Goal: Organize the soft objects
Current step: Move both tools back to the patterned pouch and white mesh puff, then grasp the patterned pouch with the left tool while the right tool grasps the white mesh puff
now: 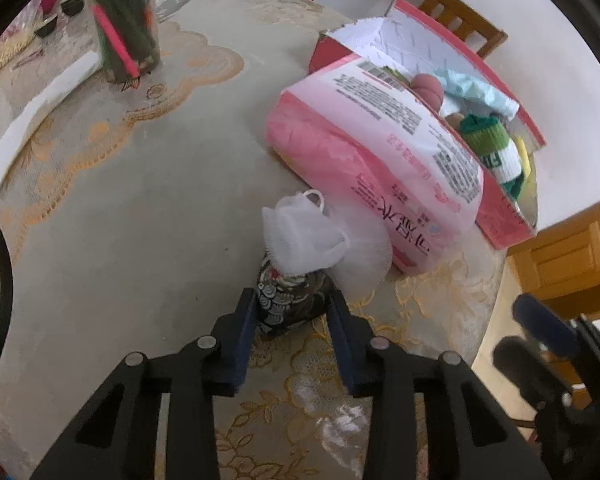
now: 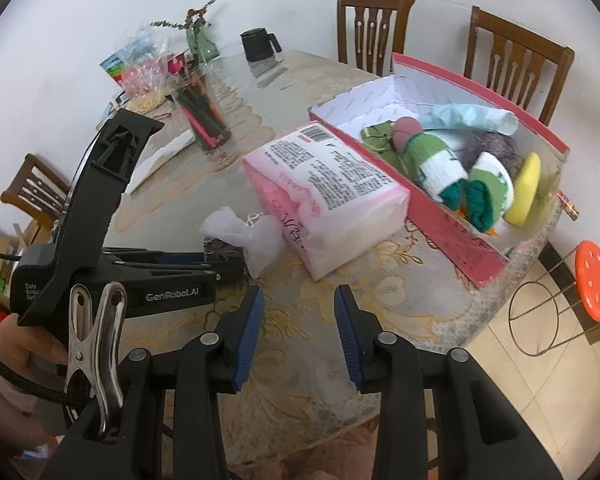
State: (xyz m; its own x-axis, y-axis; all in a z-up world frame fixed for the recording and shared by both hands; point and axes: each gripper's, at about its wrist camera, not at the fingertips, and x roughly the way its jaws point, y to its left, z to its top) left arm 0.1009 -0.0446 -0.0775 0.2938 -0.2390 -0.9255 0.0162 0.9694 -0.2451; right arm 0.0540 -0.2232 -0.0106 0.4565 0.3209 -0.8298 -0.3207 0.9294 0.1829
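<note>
My left gripper (image 1: 294,300) has its blue fingers on both sides of a dark patterned pouch (image 1: 288,300) lying on the table, and looks shut on it. A white mesh bath puff (image 1: 320,240) rests on and beside the pouch, against a pink tissue pack (image 1: 376,160). Behind the pack stands a red box (image 2: 472,248) holding socks, a yellow sponge (image 2: 526,188) and other soft items. My right gripper (image 2: 299,300) is open and empty above the table's front edge. The left gripper (image 2: 228,260) also shows in the right wrist view, by the puff (image 2: 244,236).
A glass of pencils (image 2: 204,116) stands mid-table with a white folded cloth (image 1: 40,112) beside it. A black mug (image 2: 258,44) and snack bags (image 2: 140,68) sit at the far end. Wooden chairs (image 2: 372,24) surround the table. An orange stool (image 2: 594,280) stands on the right floor.
</note>
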